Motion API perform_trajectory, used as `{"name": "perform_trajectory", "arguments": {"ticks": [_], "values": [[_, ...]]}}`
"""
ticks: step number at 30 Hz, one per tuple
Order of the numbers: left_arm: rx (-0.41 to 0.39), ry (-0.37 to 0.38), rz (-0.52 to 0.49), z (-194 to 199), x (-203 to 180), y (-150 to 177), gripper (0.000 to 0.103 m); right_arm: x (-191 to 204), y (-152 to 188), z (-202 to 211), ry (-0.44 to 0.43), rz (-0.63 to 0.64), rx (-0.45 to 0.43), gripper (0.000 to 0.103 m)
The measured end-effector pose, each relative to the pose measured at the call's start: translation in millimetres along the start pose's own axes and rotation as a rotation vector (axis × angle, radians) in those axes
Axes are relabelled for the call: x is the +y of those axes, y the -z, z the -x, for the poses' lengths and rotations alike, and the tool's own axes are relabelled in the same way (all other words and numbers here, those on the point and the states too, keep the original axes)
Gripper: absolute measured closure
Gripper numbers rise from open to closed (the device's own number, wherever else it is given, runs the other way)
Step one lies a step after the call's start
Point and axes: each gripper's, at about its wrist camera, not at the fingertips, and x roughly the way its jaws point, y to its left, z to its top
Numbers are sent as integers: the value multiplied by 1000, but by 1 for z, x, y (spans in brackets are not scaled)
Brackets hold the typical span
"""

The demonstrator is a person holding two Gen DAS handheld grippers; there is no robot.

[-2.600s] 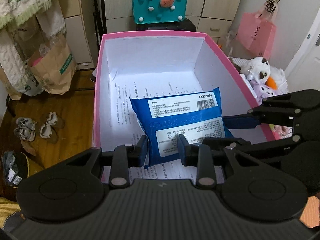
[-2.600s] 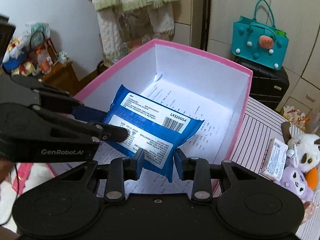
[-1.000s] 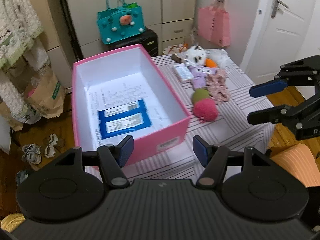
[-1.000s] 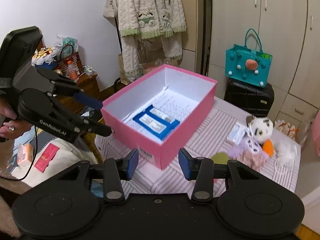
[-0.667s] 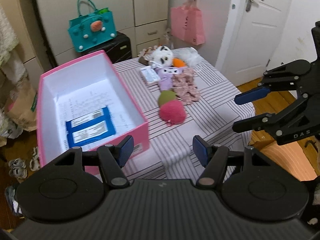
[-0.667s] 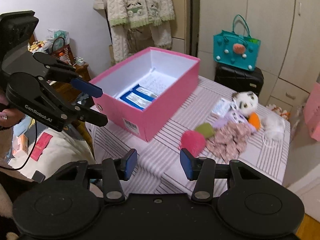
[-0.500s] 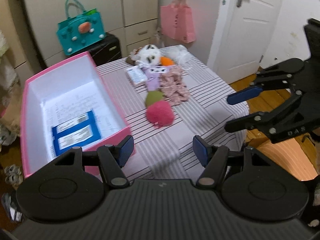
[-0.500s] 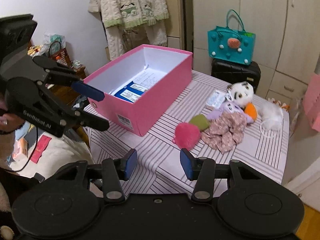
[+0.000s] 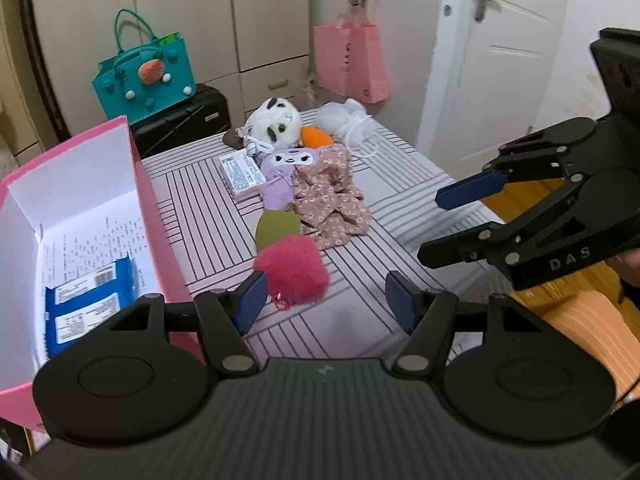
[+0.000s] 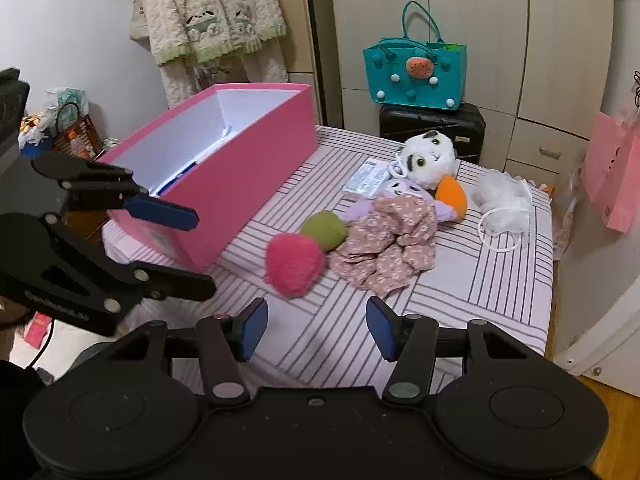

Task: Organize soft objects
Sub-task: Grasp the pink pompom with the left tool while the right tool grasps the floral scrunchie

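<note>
Both grippers, left (image 9: 322, 300) and right (image 10: 316, 324), gape empty, the right opening; the pink plush (image 10: 294, 264) looks light and squashy, best pinched mid-body.

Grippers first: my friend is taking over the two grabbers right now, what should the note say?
Left gripper: open, holding nothing.
Right gripper: jaws opening, nothing between them.
Done: blue packet lies inside the pink box.
Left on the striped table: pink plush ball nearest the grippers, green plush, floral cloth, purple doll, panda plush, small white pack, white pouch.
</note>
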Motion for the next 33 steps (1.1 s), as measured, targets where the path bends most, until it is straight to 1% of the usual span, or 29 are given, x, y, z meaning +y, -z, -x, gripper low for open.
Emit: {"name": "perform_trajectory", "arguments": {"ticks": [1,5,9,10,12,16,18,20,22,24,26,28,29,31,32,33], "values": [[-1,-9,6,-7,-1,0,39,-3,0,-5,4,3,-7,37],[-7,-55,24,-33,-3,1,39,-18,0,-26,12,7,-20,37],[-17,-116,71,-55,-2,3,40,-31,-3,-47,25,2,-30,36],[-17,-127,77,-60,-2,3,40,-36,-4,-52,25,-5,-28,35],[-21,-155,72,-67,-3,5,41,-45,-6,-62,22,-25,-22,25],[-40,-216,55,-75,-4,5,41,-58,-10,-79,16,-48,-19,25],[-34,-217,63,-77,-2,6,41,-62,-13,-85,10,-55,-18,25],[-15,-199,100,-81,1,6,41,-63,-16,-91,8,-59,-11,25],[-2,-189,129,-86,4,7,41,-62,-18,-99,29,-44,-9,25],[2,-202,136,-90,5,8,42,-61,-19,-107,59,-23,-8,25],[8,-210,152,-94,6,11,46,-60,-20,-116,82,-8,-3,25],[30,-183,180,-98,10,13,50,-62,-20,-122,53,-23,6,24],[30,-177,178,-99,11,13,51,-63,-20,-124,36,-36,9,24],[30,-177,154,-99,10,14,52,-63,-21,-125,10,-53,5,20],[26,-174,160,-99,10,14,53,-64,-22,-126,8,-57,5,12],[23,-174,162,-99,10,15,53,-64,-22,-127,9,-61,0,10]]}}
